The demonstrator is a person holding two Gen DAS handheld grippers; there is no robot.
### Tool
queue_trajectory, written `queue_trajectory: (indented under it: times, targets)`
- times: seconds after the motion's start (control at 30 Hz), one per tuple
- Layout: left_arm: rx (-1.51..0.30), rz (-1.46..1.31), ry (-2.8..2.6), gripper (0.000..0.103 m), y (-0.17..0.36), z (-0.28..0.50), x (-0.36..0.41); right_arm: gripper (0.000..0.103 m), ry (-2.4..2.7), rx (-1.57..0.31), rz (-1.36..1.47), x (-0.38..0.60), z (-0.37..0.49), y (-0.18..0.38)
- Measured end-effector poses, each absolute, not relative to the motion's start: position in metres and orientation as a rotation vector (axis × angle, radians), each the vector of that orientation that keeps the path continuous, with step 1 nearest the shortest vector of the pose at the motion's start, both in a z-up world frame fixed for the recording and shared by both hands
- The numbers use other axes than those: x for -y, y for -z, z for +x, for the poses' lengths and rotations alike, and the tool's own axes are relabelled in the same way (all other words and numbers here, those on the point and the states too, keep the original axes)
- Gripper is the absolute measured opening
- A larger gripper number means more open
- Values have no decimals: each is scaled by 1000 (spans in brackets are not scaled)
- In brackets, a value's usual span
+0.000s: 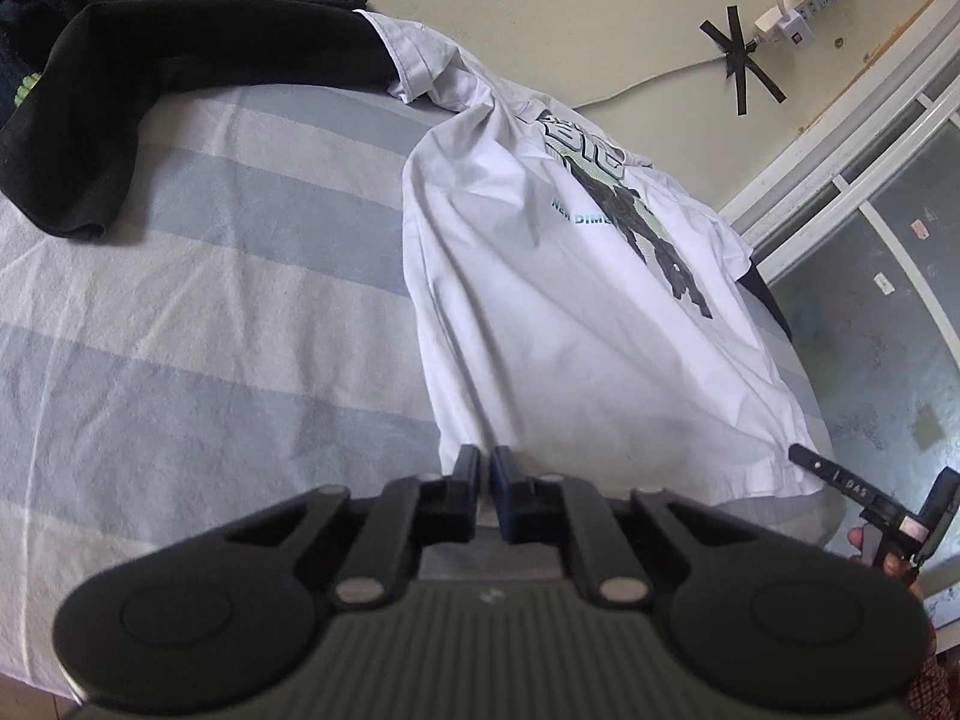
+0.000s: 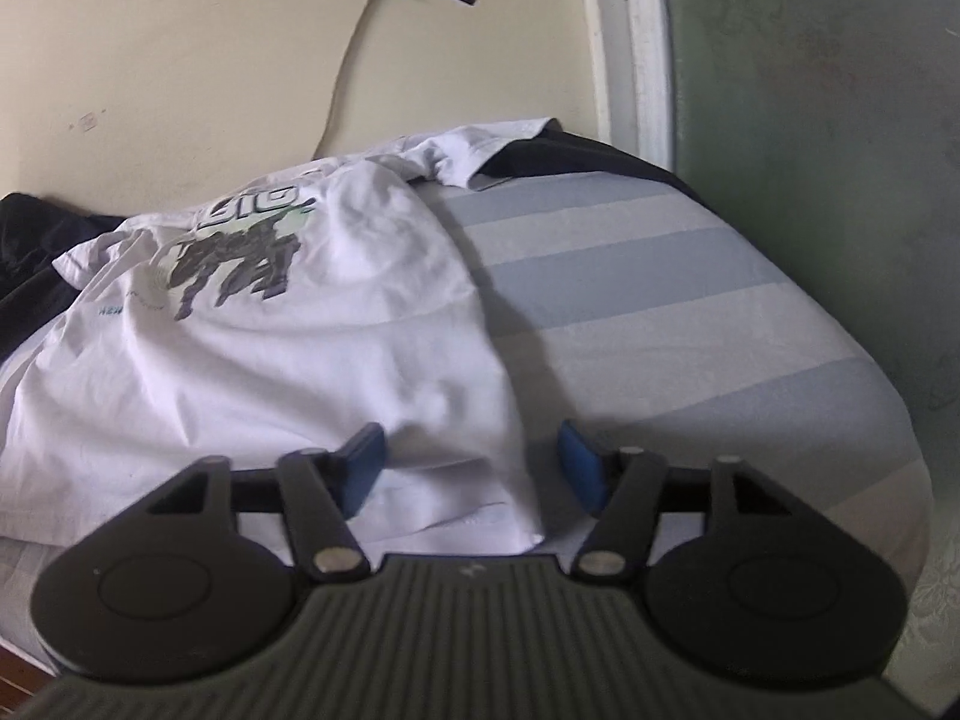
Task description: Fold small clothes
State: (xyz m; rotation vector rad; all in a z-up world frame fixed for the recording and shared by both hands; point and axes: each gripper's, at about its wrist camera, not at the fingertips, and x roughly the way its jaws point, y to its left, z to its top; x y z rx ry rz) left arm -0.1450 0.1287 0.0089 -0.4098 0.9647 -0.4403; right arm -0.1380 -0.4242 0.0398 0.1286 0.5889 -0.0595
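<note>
A white printed T-shirt (image 1: 576, 312) lies on a striped bed (image 1: 210, 276). Left claw (image 1: 485, 468) pinches its hem; right claw (image 2: 474, 468) straddles it, apart.

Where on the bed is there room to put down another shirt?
The striped sheet lies bare between the black clothes and the white T-shirt. Another bare stretch runs from the T-shirt's other side to the bed's edge. The wall end is crowded with clothes.
</note>
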Motion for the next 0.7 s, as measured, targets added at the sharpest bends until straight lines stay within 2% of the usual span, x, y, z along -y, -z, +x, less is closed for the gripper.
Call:
queue_trajectory:
  times: [0.03,0.07,0.23,0.4,0.6,0.67,0.7]
  targets:
    - [-953,-417,444,6,-13,-147,-131,14,36,-602,113,419,-138,-41]
    - [-938,-417,448,6,-18,-150,-133,9,27,-605,103,417,-138,-42]
    - [-870,-447,456,6,-44,-173,-155,7,-1,-551,161,420,-157,-67]
    - [-881,-485,455,6,-48,-196,-170,7,4,-489,175,424,-185,-99]
    - [-948,-520,445,6,-26,-221,-177,8,4,-577,124,422,-201,-95]
    - [-985,-492,410,6,-18,-220,-177,10,18,-636,93,422,-196,-80]
    - [-991,-484,388,8,-16,-218,-179,14,51,-650,69,422,-191,-75]
